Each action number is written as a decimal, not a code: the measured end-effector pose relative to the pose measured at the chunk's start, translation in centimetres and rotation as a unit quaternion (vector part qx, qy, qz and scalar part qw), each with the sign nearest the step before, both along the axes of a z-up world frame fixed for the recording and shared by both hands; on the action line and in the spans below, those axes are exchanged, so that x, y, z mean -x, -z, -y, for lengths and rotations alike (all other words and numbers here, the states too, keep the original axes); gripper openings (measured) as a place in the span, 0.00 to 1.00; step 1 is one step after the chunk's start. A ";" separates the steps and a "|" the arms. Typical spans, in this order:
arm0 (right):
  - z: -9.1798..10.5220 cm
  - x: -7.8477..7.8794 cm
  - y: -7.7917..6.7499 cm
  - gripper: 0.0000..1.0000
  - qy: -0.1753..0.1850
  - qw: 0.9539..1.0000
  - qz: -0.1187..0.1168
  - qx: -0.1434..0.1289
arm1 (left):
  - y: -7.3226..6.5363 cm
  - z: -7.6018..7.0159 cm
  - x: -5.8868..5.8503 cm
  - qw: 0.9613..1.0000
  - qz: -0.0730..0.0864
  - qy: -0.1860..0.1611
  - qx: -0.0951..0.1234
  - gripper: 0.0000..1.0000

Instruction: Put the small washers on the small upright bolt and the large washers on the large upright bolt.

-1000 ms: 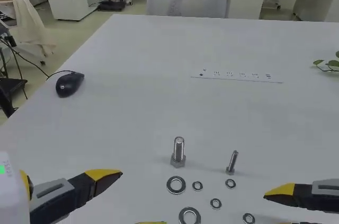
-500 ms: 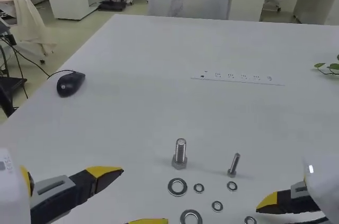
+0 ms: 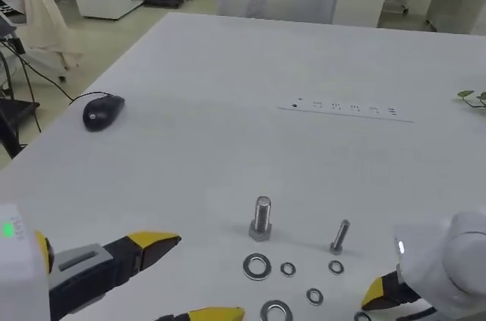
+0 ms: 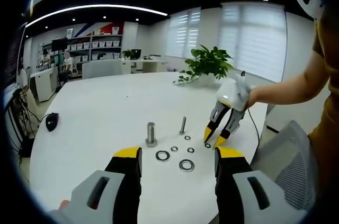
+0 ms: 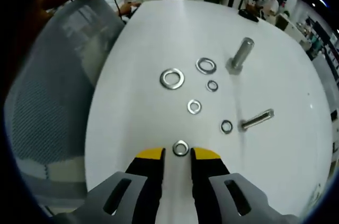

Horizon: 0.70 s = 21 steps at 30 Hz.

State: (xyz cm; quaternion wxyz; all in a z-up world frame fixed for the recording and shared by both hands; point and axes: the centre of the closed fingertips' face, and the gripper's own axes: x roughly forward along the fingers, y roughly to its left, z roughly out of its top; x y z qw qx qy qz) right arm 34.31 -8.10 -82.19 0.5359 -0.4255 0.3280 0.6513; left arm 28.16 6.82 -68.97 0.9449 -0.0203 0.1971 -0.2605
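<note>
The right gripper [image 5: 178,154] is tipped down to the white desk [image 3: 228,93] near its near edge. Its jaws are slightly apart, with 1 small washer [image 5: 180,148] lying flat between the yellow tips. The pictures do not settle whether the tips touch it.

The left gripper [image 4: 177,155] hangs low over the same edge. Its jaws are spread wide and hold nothing.

The large upright bolt [image 3: 261,218] stands head-down on the desk. The small upright bolt [image 3: 340,236] stands to its right, apart from it, and both shanks are bare.

The other 5 washers lie flat between the bolts and the near edge:
- A large washer [image 3: 257,266] sits just in front of the large bolt.
- A second small washer [image 3: 288,269] lies just beside that large washer.
- A third small washer [image 3: 336,267] lies in front of the small bolt.
- A fourth small washer [image 3: 314,296] lies nearer the edge.
- A second large washer [image 3: 275,310] lies nearest the edge.

A black computer mouse [image 3: 102,111] rests by the desk's left edge. A row of power sockets [image 3: 345,108] is set into the desk surface. A potted plant [image 4: 204,62] stands at the right side of the desk.
</note>
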 end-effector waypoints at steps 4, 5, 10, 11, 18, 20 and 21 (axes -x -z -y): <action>0.0 -0.1 0.1 0.21 -0.005 1.000 -0.003 0.008 | -0.1 -0.1 0.0 1.000 0.001 -0.001 0.001 0.54; 0.0 -0.1 0.1 0.20 -0.005 1.000 -0.009 0.011 | -0.1 0.0 0.0 1.000 0.002 -0.001 0.001 0.54; 0.0 -0.3 0.1 0.18 -0.033 0.999 -0.006 0.025 | -0.2 0.0 0.0 1.000 0.003 -0.001 0.001 0.54; 0.0 -0.3 0.1 0.18 -0.036 0.999 -0.005 0.028 | -0.2 0.0 0.0 1.000 0.004 -0.002 0.001 0.54; 0.0 -0.1 0.2 0.18 -0.066 0.997 0.007 0.041 | -0.4 -0.2 0.0 1.000 0.007 -0.008 0.001 0.54; 0.0 -0.2 0.1 0.18 -0.063 0.997 0.005 0.042 | -0.4 -0.3 0.1 1.000 0.006 -0.009 0.000 0.54; 0.0 -0.1 0.1 0.18 -0.065 0.997 0.006 0.041 | -0.4 -0.4 0.1 1.000 0.007 -0.011 0.001 0.54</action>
